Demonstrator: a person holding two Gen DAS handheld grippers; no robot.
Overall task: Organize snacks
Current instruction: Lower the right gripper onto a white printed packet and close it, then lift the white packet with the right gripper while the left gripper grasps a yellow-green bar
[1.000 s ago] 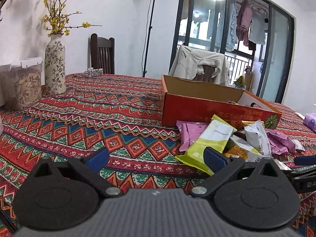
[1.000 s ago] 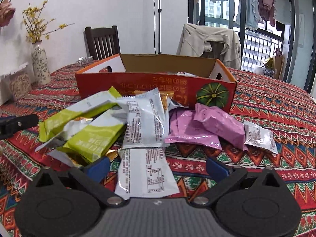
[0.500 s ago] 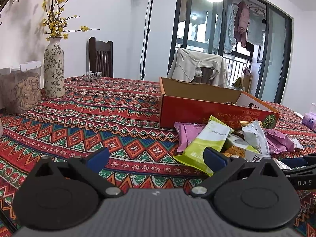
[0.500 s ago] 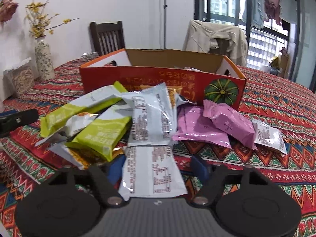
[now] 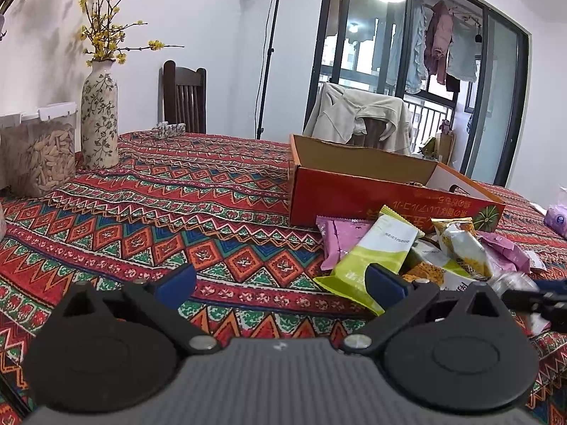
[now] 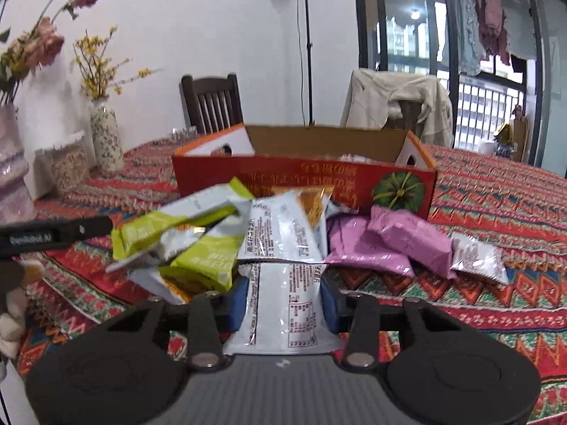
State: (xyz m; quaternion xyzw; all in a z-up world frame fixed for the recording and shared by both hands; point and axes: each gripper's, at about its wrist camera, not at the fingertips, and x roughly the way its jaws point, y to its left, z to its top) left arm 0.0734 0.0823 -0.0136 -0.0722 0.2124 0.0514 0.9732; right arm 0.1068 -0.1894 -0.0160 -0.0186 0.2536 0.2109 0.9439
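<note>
Closing on the silver packet [image 6: 283, 304], the right gripper [image 6: 283, 301] jaws pinch its long axis pointing twelve o'clock toward the box [image 6: 304, 177]; left gripper [image 5: 280, 279] jaws wide, empty.

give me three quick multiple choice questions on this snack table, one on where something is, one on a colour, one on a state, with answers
1. Where does the snack pile lie?
A. inside the box
B. on the cloth in front of the box
C. on a chair

2. What colour is the front wall of the box?
A. red
B. blue
C. white

3. What stands between the right gripper fingers?
A. nothing
B. a green packet
C. a silver packet

Answers: 1 B, the packets rest on the patterned tablecloth before the box. 2 A, its printed front is red. 3 C, the silver packet sits between the closing pads.
</note>
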